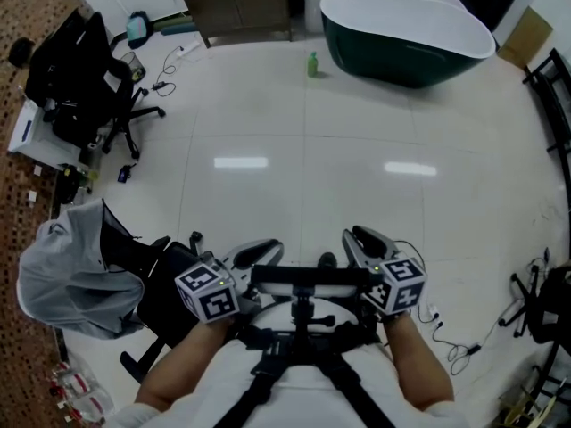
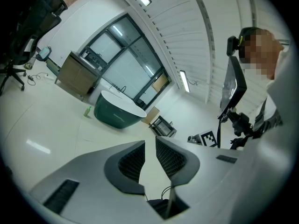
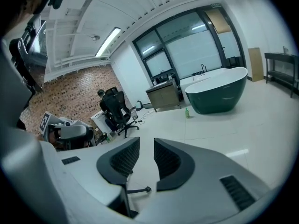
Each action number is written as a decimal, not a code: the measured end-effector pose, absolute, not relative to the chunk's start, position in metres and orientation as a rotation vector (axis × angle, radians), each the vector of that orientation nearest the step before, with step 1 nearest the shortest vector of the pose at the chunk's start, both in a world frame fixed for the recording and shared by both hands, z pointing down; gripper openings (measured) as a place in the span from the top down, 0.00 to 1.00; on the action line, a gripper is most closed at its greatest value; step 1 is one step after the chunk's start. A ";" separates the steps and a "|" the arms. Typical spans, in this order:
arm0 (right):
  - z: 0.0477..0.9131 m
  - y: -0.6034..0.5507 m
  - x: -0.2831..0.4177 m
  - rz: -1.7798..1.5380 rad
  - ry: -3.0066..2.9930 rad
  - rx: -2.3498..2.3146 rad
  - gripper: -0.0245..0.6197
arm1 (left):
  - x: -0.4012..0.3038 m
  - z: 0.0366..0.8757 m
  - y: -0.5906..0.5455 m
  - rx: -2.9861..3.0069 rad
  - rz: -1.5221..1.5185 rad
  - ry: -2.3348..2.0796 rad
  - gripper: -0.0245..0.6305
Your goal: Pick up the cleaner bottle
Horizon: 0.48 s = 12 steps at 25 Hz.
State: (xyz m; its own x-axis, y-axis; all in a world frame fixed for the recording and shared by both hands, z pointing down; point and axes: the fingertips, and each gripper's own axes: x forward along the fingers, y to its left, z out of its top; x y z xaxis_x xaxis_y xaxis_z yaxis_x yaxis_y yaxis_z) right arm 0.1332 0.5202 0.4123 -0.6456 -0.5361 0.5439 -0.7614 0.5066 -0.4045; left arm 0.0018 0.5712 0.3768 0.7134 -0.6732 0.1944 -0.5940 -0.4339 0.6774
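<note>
The cleaner bottle [image 1: 312, 63] is a small green bottle that stands on the pale tiled floor, just left of the dark green bathtub [image 1: 406, 38] at the far end of the room. It also shows far off in the left gripper view as the bottle [image 2: 87, 111] and in the right gripper view as the bottle [image 3: 187, 113]. My left gripper [image 1: 257, 253] and right gripper [image 1: 359, 241] are held side by side close to my body, far from the bottle. The left gripper [image 2: 149, 146] has a narrow gap between its pads with nothing in it. The right gripper [image 3: 146, 146] stands open and empty.
A wooden cabinet [image 1: 236, 7] stands left of the tub. A black office chair [image 1: 85, 78] and desk clutter fill the left side. A chair draped with a grey garment [image 1: 71, 275] is close at my left. Cables [image 1: 464, 346] lie at the right, by a black rack [image 1: 553, 87].
</note>
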 end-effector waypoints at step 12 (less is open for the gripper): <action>0.413 0.456 0.162 0.834 -2.463 0.954 0.80 | 0.030 0.371 0.513 2.119 -0.111 -1.115 0.86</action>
State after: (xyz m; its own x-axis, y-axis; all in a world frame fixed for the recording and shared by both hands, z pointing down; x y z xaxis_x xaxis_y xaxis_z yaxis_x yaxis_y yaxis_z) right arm 0.1625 0.4557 0.4134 -0.7022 -0.4823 0.5237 -0.7012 0.5956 -0.3917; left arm 0.0296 0.5126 0.3710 0.6206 -0.7451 0.2443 -0.6825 -0.3599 0.6361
